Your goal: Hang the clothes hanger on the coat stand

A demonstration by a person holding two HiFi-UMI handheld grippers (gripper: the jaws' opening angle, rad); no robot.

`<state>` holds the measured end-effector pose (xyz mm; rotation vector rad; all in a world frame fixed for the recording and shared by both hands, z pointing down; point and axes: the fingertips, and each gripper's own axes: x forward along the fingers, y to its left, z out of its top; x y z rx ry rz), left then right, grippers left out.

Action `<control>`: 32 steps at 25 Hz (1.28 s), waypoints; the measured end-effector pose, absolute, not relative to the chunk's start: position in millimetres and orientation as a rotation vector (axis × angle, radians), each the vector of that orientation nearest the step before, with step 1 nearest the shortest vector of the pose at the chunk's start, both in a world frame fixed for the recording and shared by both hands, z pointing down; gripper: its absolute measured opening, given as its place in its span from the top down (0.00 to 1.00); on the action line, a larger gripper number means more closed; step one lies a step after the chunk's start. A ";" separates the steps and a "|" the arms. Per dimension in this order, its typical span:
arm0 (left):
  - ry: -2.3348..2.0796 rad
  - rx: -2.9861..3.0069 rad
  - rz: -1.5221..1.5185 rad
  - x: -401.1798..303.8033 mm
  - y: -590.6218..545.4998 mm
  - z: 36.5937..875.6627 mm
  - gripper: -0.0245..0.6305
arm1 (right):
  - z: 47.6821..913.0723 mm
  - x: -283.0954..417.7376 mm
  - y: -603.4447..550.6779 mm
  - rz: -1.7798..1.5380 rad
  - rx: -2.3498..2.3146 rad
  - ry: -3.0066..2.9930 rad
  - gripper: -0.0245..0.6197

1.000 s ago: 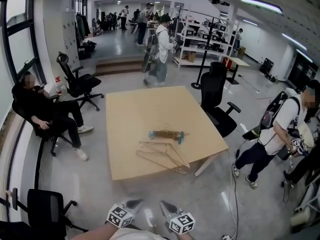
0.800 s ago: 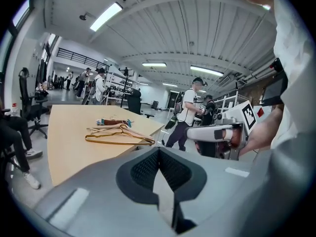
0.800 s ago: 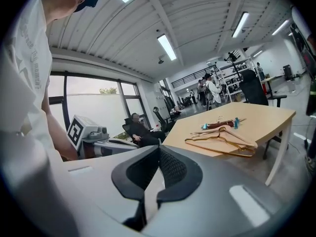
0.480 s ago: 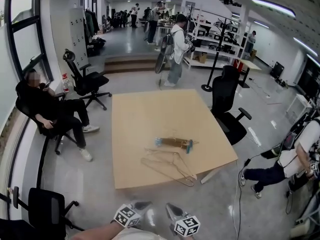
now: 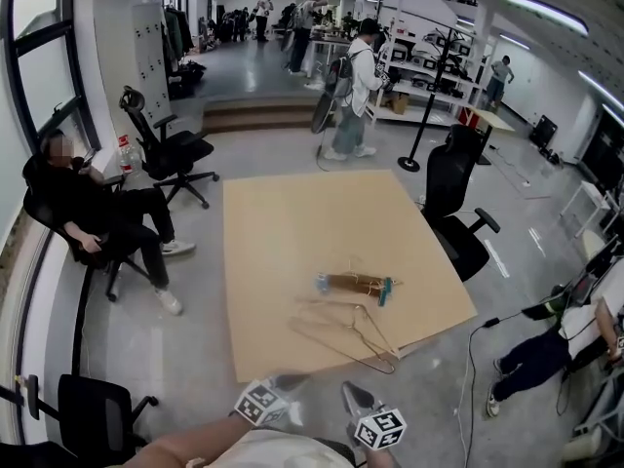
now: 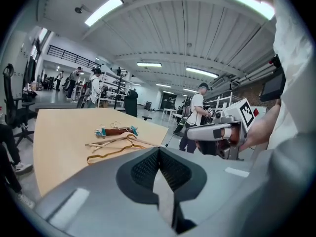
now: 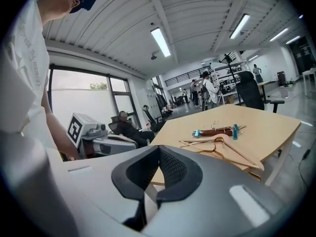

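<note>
Pale hangers: a loose heap of pale wooden clothes hangers (image 5: 343, 326) lies flat on the counter, in its near right quarter. They overlap one another, and the nearest end reaches the counter's front edge.
Clip hanger: a dark brown hanger with teal clips (image 5: 357, 284) lies flat just behind the heap. Whether it touches the heap cannot be told.
Counter: the light wood-coloured square counter (image 5: 278, 217) stands on a glossy grey floor (image 5: 195, 330).
Coat stand: a black coat stand on a round base (image 5: 426, 105) stands upright on the floor, well beyond the counter's far right corner and near white shelving (image 5: 429, 61). It is well apart from every hanger.
Left hand-held gripper: the left hand-held gripper (image 5: 291, 382) sits low in the head view, just short of the counter's front edge and clear of the hangers. Its own view shows the jaws clenched together with nothing between them, pointing over the counter toward the heap.
Right hand-held gripper: the right hand-held gripper (image 5: 351, 394) sits just beside the left one, also short of the front edge. Its jaws are clenched together and empty, with the hangers ahead of them.
Chairs: one black office chair (image 5: 460, 208) stands at the counter's right side. Another black office chair (image 5: 164, 152) stands off its far left corner.
People: a seated person in black (image 5: 93, 217) is to the left of the counter. A standing person in a white top (image 5: 359, 86) is beyond its far edge, near the coat stand.
</note>
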<state>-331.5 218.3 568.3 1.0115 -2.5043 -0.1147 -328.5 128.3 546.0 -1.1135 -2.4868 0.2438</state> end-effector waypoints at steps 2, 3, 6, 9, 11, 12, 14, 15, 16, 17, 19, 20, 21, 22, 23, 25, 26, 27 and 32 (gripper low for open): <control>-2.506 0.992 -0.116 -335.0 227.8 565.1 0.96 | 547.3 -328.7 131.5 0.240 -1.099 -2.477 0.94; -2.503 0.984 -0.125 -331.3 230.4 564.5 0.96 | 549.4 -324.3 130.5 0.242 -1.089 -2.465 0.94; -2.519 0.961 -0.124 -335.3 235.3 566.6 0.96 | 564.7 -333.0 121.5 0.233 -1.066 -2.458 0.94; -2.611 0.956 -0.079 -396.3 240.3 566.8 0.96 | 575.1 -406.4 116.7 0.212 -1.064 -2.526 0.94; -2.598 0.969 -0.082 -398.7 234.8 569.7 0.96 | 582.1 -410.9 114.0 0.233 -1.029 -2.502 0.94; -2.571 0.967 -0.092 -389.7 230.8 574.9 0.96 | 588.8 -399.7 111.6 0.244 -1.008 -2.467 0.94; -2.530 0.945 -0.097 -386.3 223.4 578.7 0.96 | 596.9 -392.8 107.5 0.240 -0.991 -2.413 0.94; -2.524 0.934 -0.098 -391.6 219.6 578.6 0.96 | 598.3 -398.2 105.2 0.228 -0.995 -2.399 0.94; -2.524 0.930 -0.101 -398.5 215.3 579.2 0.96 | 599.6 -405.4 101.9 0.214 -1.002 -2.389 0.94; -2.525 0.928 -0.105 -405.4 210.6 581.1 0.96 | 602.1 -413.0 97.6 0.202 -1.007 -2.379 0.94; -2.526 0.918 -0.110 -419.3 202.2 585.7 0.96 | 610.8 -428.9 87.5 0.181 -1.004 -2.358 0.94; -2.525 0.906 -0.112 -426.8 199.2 587.0 0.96 | 616.0 -437.5 83.3 0.169 -1.001 -2.346 0.94; -2.522 0.891 -0.113 -433.8 196.9 587.7 0.96 | 621.6 -445.8 80.3 0.150 -1.002 -2.333 0.94; -2.517 0.875 -0.115 -439.1 194.9 588.2 0.96 | 627.9 -452.7 78.3 0.123 -1.008 -2.316 0.94; -2.516 0.860 -0.118 -443.2 192.7 588.1 0.96 | 635.2 -458.4 76.4 0.087 -1.014 -2.297 0.94; -2.528 0.836 -0.124 -452.0 188.3 585.0 0.96 | 652.7 -470.6 70.5 -0.013 -1.019 -2.255 0.94; -2.538 0.825 -0.125 -457.6 187.6 583.0 0.96 | 662.5 -479.5 67.1 -0.071 -1.013 -2.235 0.94; -2.548 0.812 -0.125 -463.8 188.4 580.8 0.96 | 672.9 -490.2 64.1 -0.123 -1.004 -2.215 0.94; -2.549 0.676 -0.148 -471.4 204.0 589.7 0.96 | 722.9 -525.4 58.7 -0.271 -0.978 -2.086 0.90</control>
